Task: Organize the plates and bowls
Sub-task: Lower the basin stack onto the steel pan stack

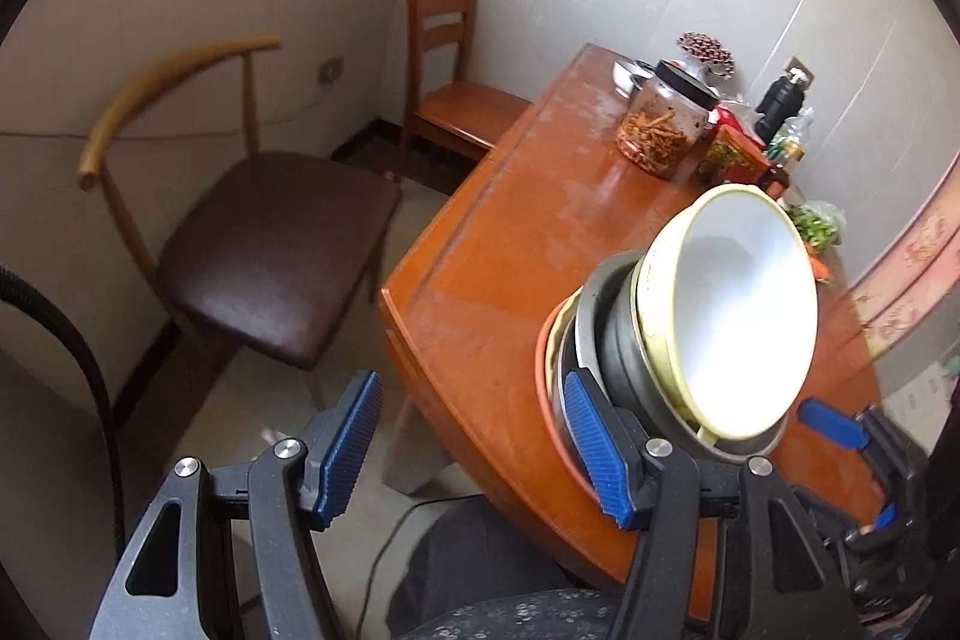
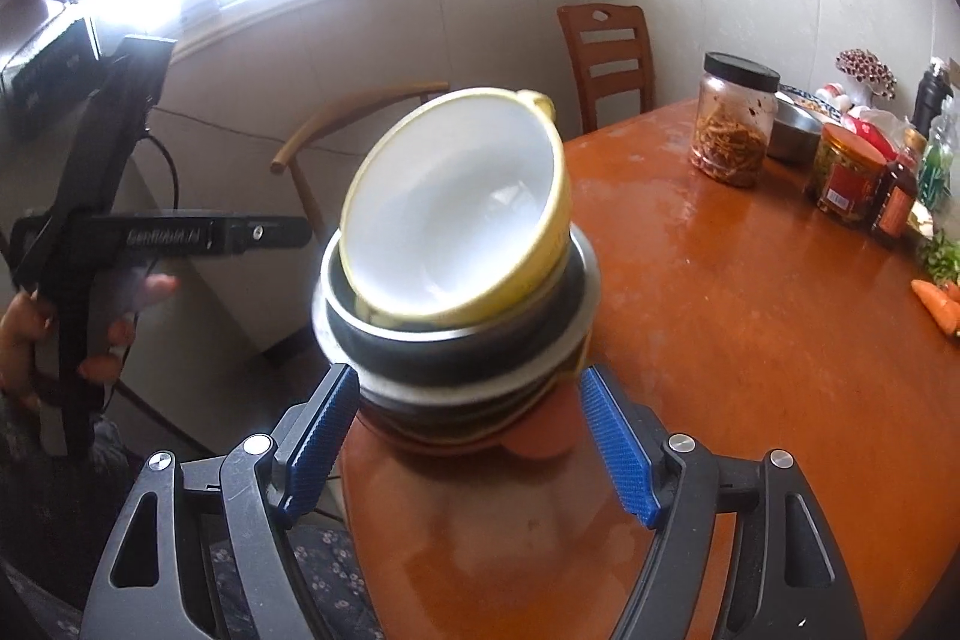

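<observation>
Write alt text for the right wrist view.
A stack of bowls and plates, topped by a tilted yellow bowl with a white inside, sits between the open right gripper fingers at the edge of a wooden table. Jars stand at the far side; the left gripper shows at left.

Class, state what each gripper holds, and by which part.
Left gripper: nothing, jaws open. Right gripper brackets the bowl stack at its base; a firm grip cannot be told.
</observation>
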`<move>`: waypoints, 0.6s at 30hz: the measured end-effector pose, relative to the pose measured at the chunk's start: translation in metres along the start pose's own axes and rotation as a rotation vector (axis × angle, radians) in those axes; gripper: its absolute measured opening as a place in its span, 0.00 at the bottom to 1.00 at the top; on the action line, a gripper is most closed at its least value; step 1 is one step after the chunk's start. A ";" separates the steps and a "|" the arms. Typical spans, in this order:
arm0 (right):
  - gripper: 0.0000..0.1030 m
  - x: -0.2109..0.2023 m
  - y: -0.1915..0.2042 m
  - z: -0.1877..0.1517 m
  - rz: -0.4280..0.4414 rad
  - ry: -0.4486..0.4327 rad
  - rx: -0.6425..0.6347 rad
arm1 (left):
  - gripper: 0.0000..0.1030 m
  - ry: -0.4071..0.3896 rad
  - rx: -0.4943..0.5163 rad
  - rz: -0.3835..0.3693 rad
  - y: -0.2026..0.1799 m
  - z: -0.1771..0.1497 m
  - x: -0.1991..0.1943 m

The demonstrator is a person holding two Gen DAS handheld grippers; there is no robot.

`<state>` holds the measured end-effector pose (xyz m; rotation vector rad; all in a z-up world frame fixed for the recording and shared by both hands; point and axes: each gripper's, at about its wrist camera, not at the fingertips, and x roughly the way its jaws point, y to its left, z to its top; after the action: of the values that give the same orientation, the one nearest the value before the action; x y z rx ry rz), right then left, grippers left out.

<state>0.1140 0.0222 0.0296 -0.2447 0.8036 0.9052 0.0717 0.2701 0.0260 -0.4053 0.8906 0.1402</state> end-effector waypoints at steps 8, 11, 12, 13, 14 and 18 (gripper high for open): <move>0.75 0.009 -0.006 -0.007 -0.042 0.016 -0.023 | 0.61 0.059 0.036 -0.101 -0.008 0.013 0.023; 0.76 0.016 -0.008 -0.009 -0.035 0.034 -0.020 | 0.61 0.080 0.066 -0.100 -0.013 0.017 0.033; 0.76 0.019 -0.008 -0.009 -0.032 0.040 -0.018 | 0.61 0.091 0.078 -0.107 -0.014 0.018 0.038; 0.76 0.022 -0.009 -0.009 -0.030 0.046 -0.020 | 0.61 0.098 0.084 -0.111 -0.015 0.019 0.042; 0.76 0.025 -0.009 -0.010 -0.026 0.052 -0.025 | 0.61 0.108 0.097 -0.113 -0.017 0.019 0.046; 0.77 0.036 -0.011 -0.010 -0.017 0.069 -0.036 | 0.61 0.112 0.113 -0.138 -0.018 0.023 0.054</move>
<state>0.1301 0.0323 -0.0046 -0.3151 0.8483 0.8998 0.1272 0.2599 0.0026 -0.3708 0.9725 -0.0599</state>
